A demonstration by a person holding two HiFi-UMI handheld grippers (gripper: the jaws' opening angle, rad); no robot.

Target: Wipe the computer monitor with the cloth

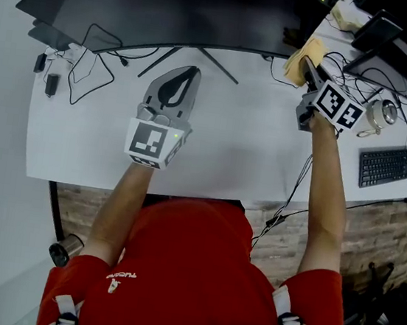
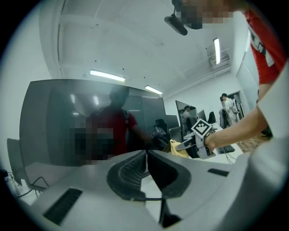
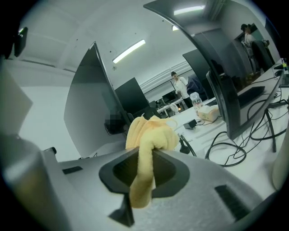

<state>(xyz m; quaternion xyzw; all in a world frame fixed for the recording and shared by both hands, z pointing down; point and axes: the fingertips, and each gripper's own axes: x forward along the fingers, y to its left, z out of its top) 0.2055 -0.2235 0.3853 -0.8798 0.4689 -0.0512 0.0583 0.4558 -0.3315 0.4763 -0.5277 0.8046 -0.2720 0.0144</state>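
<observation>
Far left of our white desk (image 1: 242,148) there's a tangle of cables (image 1: 83,60) lying near the monitor's left end. The big curved monitor (image 1: 172,5) runs across the back of the desk, screen dark, and in the left gripper view it reflects a person in a red shirt.

Our left gripper (image 1: 192,71) sits over the desk just in front of the monitor, roughly mid-screen, pointing at it. Its jaws are pressed together with nothing between them.

Moving right, our right gripper (image 1: 308,64) is out at the monitor's right end with its jaws clamped on the yellow cloth (image 1: 300,59). The cloth is bunched up past the tips, with a tail hanging down between the jaws in the right gripper view. It's just beside the screen's right edge, but we can't tell whether it's touching.

Further right there's a second monitor (image 1: 395,64) with loose cords around its stand, and a black keyboard (image 1: 387,166) near the desk's front edge.
</observation>
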